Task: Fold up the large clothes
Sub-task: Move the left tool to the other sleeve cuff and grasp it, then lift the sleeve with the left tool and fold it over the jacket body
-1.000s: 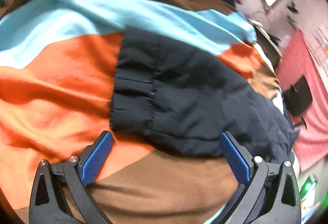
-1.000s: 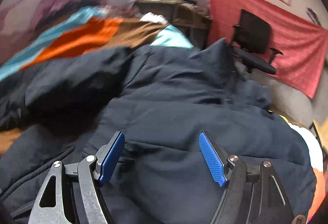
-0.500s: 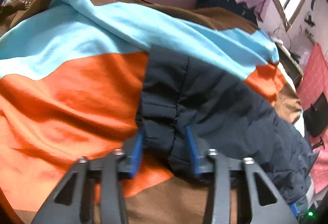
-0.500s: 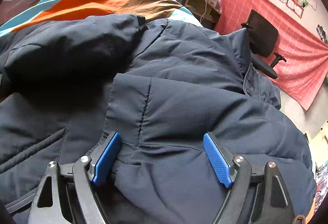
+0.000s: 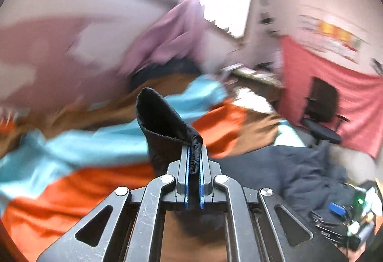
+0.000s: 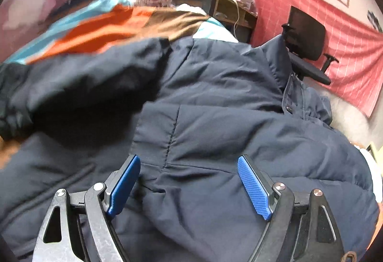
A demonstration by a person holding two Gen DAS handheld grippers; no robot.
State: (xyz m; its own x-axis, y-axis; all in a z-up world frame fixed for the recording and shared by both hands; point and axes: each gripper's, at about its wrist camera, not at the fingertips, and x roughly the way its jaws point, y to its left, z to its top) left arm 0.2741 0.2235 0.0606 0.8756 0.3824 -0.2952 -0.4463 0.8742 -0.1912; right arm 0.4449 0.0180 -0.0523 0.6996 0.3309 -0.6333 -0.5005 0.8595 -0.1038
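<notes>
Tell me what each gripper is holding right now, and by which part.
The left gripper is shut on the dark jacket's sleeve cuff, pinching its edge. The right gripper holds nothing; its jaws stand open over the jacket body.

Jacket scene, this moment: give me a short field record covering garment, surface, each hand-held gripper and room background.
garment: dark navy padded jacket
surface: blanket in orange, light blue and brown
left hand-held gripper: shut on the sleeve cuff, cuff raised above the blanket
right hand-held gripper: open, pads either side of the jacket body
background: black office chair, red wall cloth
</notes>
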